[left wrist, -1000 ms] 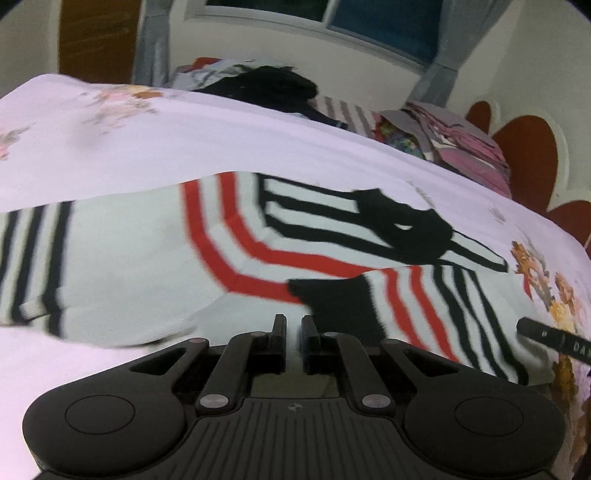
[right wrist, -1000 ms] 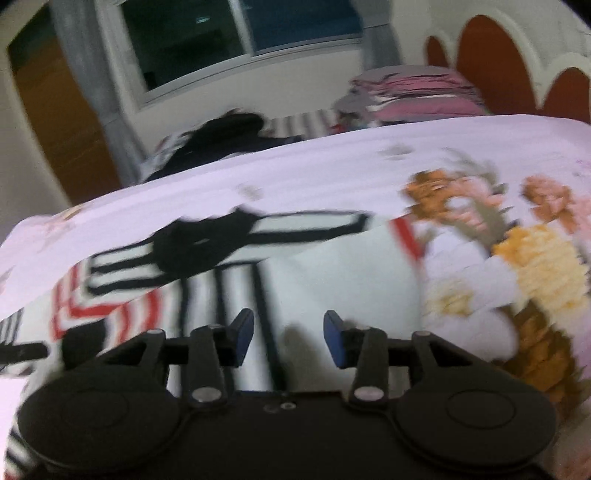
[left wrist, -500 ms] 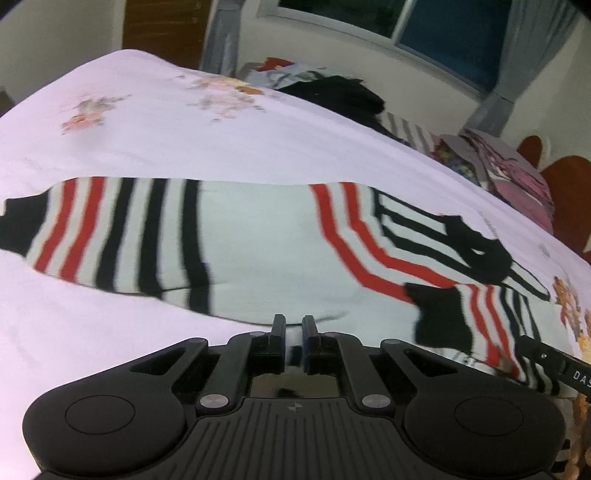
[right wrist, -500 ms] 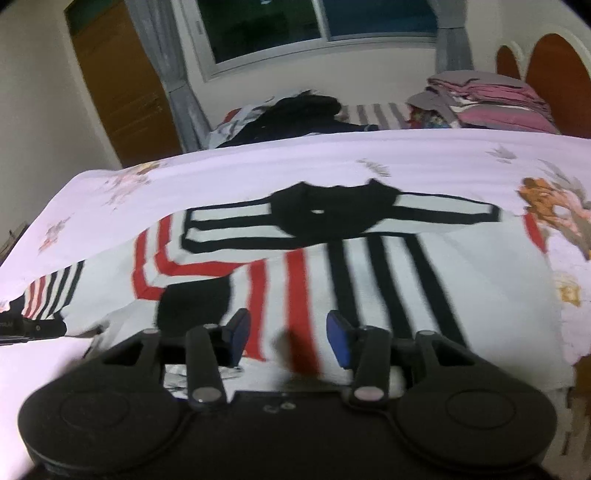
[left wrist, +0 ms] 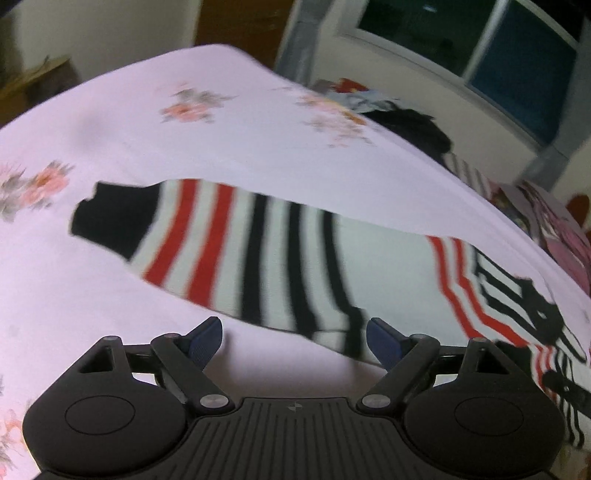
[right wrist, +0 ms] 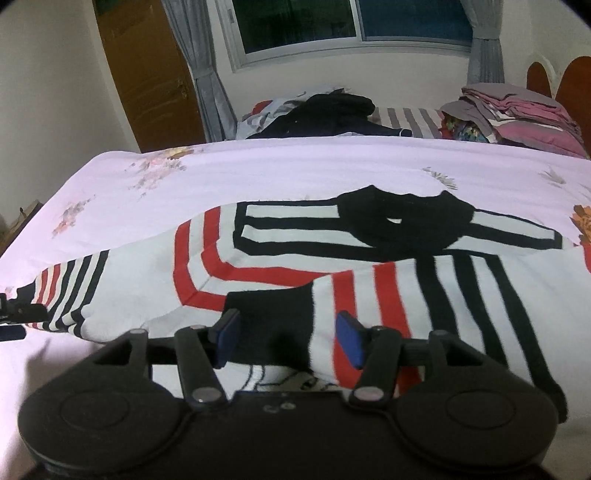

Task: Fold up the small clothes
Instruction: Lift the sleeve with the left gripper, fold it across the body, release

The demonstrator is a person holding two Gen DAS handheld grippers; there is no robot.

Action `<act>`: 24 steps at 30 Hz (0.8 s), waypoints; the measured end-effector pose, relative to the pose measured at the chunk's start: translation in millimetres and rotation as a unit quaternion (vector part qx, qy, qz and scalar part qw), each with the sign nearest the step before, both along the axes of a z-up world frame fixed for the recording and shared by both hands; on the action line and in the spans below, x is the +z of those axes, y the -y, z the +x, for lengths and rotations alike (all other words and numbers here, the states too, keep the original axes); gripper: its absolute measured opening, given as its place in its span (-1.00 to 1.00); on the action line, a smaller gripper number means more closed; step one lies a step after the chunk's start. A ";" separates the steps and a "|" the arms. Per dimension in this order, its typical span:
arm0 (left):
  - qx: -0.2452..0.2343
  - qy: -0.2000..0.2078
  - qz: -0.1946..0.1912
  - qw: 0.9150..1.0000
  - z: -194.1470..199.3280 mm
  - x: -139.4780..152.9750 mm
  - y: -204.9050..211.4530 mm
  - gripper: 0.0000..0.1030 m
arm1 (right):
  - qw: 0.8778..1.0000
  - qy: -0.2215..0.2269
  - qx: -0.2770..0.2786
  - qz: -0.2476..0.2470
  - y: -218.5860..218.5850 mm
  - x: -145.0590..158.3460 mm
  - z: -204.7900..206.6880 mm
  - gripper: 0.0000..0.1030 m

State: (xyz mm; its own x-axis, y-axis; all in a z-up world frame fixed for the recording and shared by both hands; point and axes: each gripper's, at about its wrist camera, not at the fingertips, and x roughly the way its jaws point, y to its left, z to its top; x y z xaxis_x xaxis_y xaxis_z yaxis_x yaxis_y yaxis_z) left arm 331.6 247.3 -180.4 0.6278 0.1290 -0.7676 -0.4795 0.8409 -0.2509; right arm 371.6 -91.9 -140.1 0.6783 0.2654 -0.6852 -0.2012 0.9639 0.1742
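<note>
Left claw (left wrist: 293,341): nearest item in the left wrist view. Jaws spread wide and opening; blue pads (left wrist: 205,338) clear of the cloth. Only the sleeve's near hem and bare sheet show in the gap; nothing pinched.

Right claw (right wrist: 288,338): nearest item in the right wrist view. Jaws part spread and opening. The black cuff (right wrist: 275,314) of a folded-in sleeve lies between the pads, which do not press on it.

Sweater (right wrist: 332,266): white knit with red and black stripes and a black collar (right wrist: 402,221). Lies flat on the bed, front up, collar toward the far side. 1 sleeve (left wrist: 229,247) stretches straight out to the side, ending in a black cuff (left wrist: 110,218), just beyond the left claw. The other sleeve is folded across the body, its cuff at the right claw.

Bedsheet (right wrist: 295,170): pale pink with scattered flower prints; covers the bed under and around the sweater.

Loose clothes (right wrist: 332,110): dark heap at the far edge of the bed.

Folded stack (right wrist: 517,118): pink and grey pieces, far right, beside a red-brown headboard (right wrist: 576,77).

Window (right wrist: 351,22): dark panes, grey curtains (right wrist: 203,74) either side, on the far wall.

Door (right wrist: 147,74): brown wood, far left.
</note>
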 end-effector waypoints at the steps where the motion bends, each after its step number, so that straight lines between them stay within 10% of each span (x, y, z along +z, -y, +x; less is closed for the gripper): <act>1: 0.011 -0.002 -0.006 1.000 -0.5 -3.6 -9.0 0.64 | 1.000 -0.001 -0.001 0.001 -1.4 -1.0 1.6 0.07; 15: 0.128 0.051 -0.079 0.987 2.2 -43.1 -88.8 0.39 | 0.999 -0.009 -0.035 -0.010 4.3 -12.1 15.9 0.07; 20: 0.162 0.063 -0.089 0.981 9.3 -51.8 -103.8 -0.87 | 0.999 -0.001 -0.048 -0.013 9.8 -10.2 18.4 0.07; 24: 0.157 0.075 -0.075 0.982 8.9 -48.3 -100.0 -0.90 | 0.998 -0.006 -0.052 -0.031 12.0 -15.0 21.0 -0.01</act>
